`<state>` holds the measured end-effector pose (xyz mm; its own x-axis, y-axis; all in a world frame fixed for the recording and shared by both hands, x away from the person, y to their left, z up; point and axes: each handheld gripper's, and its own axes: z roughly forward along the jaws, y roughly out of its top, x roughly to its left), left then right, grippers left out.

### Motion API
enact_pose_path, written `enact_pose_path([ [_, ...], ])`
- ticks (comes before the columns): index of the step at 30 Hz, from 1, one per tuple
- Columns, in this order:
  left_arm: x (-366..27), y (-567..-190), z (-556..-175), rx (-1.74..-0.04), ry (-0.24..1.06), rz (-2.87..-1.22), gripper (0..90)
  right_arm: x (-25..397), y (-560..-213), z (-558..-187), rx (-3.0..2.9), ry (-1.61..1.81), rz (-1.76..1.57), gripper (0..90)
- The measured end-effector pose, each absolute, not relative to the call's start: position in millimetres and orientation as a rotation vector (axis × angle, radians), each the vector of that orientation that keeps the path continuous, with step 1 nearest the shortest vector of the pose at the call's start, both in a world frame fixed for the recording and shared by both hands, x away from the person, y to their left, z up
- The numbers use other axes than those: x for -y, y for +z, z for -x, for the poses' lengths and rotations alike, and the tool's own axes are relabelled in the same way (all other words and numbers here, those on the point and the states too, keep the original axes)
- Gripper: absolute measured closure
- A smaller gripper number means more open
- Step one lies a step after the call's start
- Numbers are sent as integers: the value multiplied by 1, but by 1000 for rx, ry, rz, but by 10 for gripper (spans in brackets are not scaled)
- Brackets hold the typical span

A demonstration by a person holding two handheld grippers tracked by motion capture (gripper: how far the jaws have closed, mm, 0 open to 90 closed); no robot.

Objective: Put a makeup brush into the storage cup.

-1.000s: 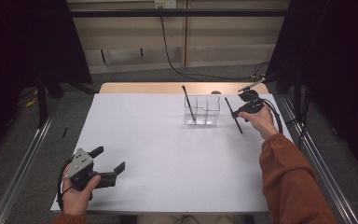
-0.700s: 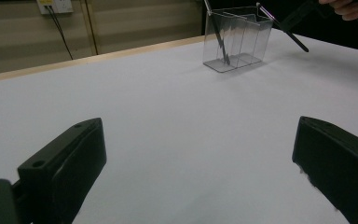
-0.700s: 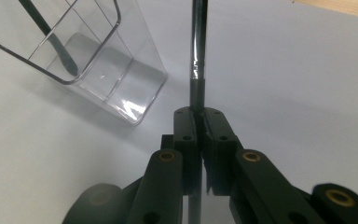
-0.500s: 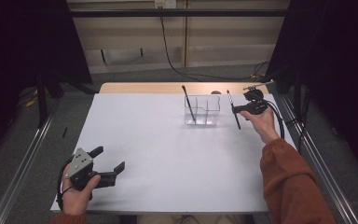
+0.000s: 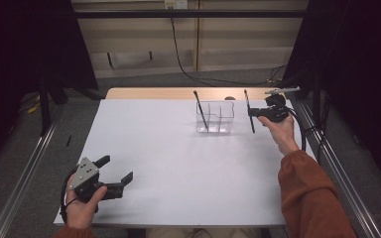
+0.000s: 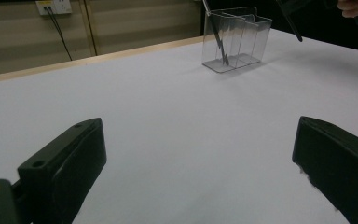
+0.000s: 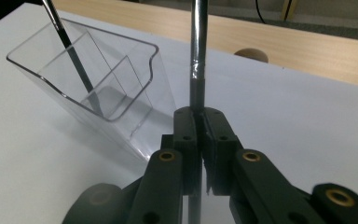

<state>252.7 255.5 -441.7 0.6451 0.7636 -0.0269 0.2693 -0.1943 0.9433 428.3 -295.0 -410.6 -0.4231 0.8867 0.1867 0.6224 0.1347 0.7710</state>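
My right tool [image 5: 256, 113] is clamped on a thin dark brush [image 5: 249, 110], jaws pressed together on its shaft; in the right gripper view the brush [image 7: 198, 51] runs straight up from between them. I hold it near upright and off the table [image 5: 168, 163], just right of the clear divided holder [image 5: 215, 117], probably so the lower end can drop straight into a compartment. The holder sits toward the far side of the table, near the wooden strip [image 5: 168, 93] at the back edge, and already has another brush [image 5: 201, 110] leaning in its left compartment, so the one I hold looks meant for a free compartment beside it. Right hand [image 5: 281, 130] is raised, wrist bent back, forearm in an orange sleeve [image 5: 310, 198] coming in from the bottom right, tool pointing left toward the holder. My left tool [image 5: 116, 173] rests low at the near left corner of the table, jaws wide apart, holding nothing; left hand [image 5: 82, 206] just grips the handle, parked well apart from the holder. From the left gripper view the holder [image 6: 235, 39] is far off, with bare table between the jaws. The brush tip has not yet entered the holder, I judge.
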Motion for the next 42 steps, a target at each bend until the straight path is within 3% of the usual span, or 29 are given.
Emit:
enact_pose_path([
  [42, -255, -442, -253, -833, 553, -1765, 28, 291, -386, -408, -1847, 1483, -1290, 849],
])
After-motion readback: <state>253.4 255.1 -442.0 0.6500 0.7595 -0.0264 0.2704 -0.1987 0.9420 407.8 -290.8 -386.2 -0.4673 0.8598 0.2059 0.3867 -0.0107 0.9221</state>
